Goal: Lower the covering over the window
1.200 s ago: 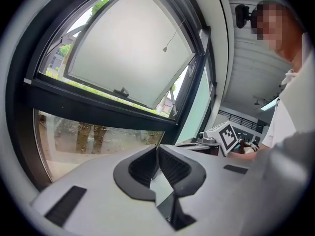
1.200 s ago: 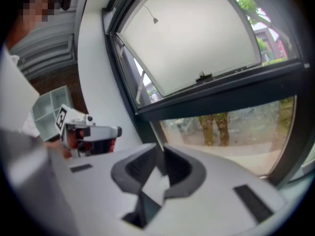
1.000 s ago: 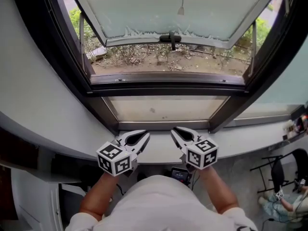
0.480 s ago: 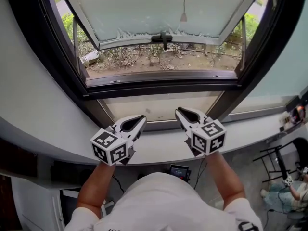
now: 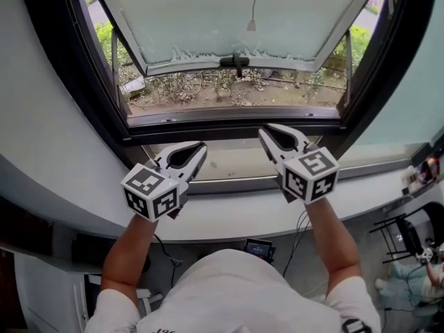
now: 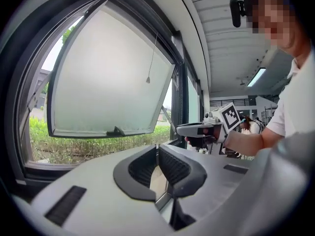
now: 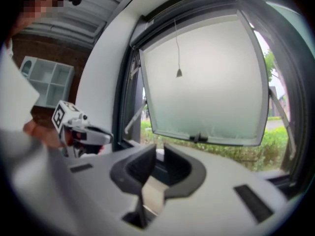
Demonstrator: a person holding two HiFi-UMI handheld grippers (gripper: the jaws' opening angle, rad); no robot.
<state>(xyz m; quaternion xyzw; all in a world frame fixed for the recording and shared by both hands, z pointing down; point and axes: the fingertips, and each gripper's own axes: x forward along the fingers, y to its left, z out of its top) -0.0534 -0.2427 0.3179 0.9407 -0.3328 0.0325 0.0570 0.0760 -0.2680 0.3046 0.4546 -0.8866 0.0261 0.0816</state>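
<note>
We are holding both grippers up in front of the window, above the white windowsill [image 5: 229, 217], each one pointing roughly level at the glass. The left gripper [image 5: 200, 146] is sitting with its jaws pressed together and nothing between them. The right gripper [image 5: 265, 130] is sitting a little higher, and its jaws are standing only a narrow crack apart, also with nothing in them. The two grippers are staying near each other without touching, side by side over the lower fixed pane [image 5: 229, 159]. Ahead of them the frosted sash [image 5: 236, 12] is tilting outward, its dark handle [image 5: 234, 62] sitting at the middle of its bottom edge, and grass and bare ground [image 5: 229, 89] are showing below it. The covering's pull cord [image 5: 251, 25] is hanging straight down in front of the frosted sash, its small cone-shaped end well above both grippers, and neither gripper is touching it. The cord is running up out of the top of every view.
</note>
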